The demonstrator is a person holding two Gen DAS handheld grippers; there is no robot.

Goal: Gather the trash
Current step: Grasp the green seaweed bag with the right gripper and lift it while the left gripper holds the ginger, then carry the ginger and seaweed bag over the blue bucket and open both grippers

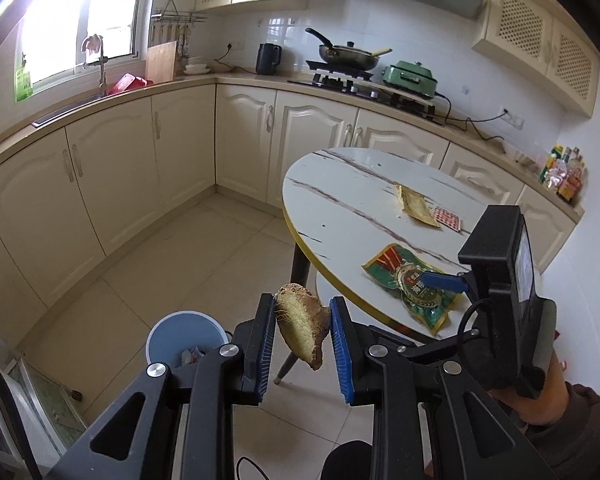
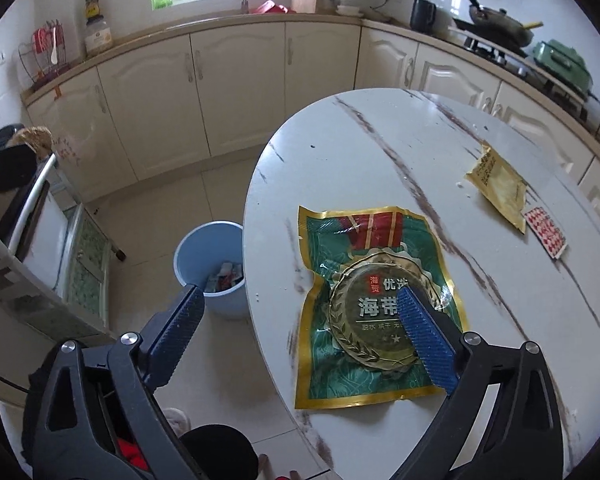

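The left gripper (image 1: 302, 334) is clamped on a knobbly brown piece of ginger root (image 1: 303, 324), held in the air over the tiled floor, beside the round pale-blue plastic bin (image 1: 186, 334). The root looks stiff, light and rough, so it should sit firm between the pads.

The right gripper (image 2: 300, 320) stands spread wide with nothing held, one finger over the flat green-and-gold plastic food pouch (image 2: 364, 304) on the round white marble-patterned bench (image 2: 380, 152), the other out past the rim. The pouch looks thin, floppy and slick; its near edge by the bench rim is probably the best place to pinch.

A yellow sachet (image 2: 498, 188) and a red-patterned packet (image 2: 546, 232) lie well apart, and the bin's mouth is open below.
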